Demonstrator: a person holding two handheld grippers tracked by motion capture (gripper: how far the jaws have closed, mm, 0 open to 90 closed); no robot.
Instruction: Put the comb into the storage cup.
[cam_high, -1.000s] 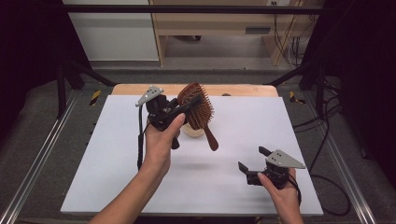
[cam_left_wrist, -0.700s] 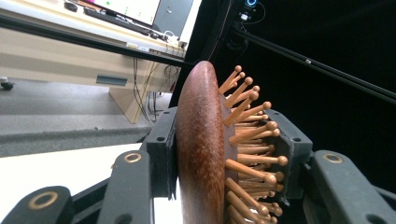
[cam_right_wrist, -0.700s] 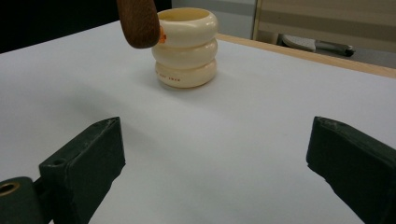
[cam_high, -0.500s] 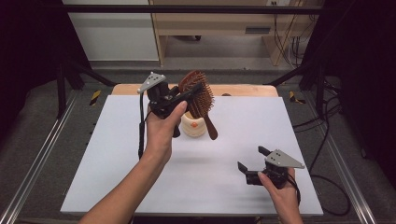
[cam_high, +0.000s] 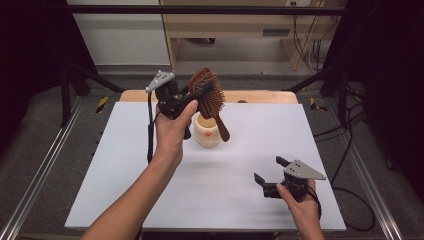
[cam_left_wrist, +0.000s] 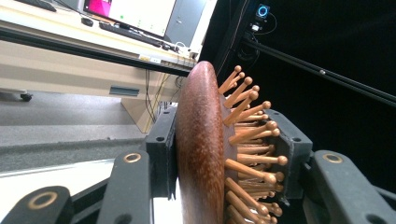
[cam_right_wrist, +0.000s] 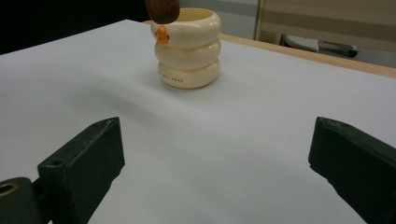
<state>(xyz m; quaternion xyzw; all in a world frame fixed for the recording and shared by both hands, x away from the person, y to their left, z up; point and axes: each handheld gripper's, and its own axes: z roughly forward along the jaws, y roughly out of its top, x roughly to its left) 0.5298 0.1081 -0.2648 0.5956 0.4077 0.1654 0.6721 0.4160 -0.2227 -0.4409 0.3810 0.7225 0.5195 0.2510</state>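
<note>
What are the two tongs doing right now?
Left tongs: closed on the wooden hairbrush, held above the cream cup.
Right tongs: open, holding nothing, low over the table.

A lab: black frame rig (cam_high: 200, 10), trailing cables (cam_high: 345, 145), a desk with monitor (cam_left_wrist: 140, 11).

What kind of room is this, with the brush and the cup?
Probably a lab set up for recording: a white table ringed by a black frame and dark curtains, cables on the floor, and a desk with a monitor behind.
</note>
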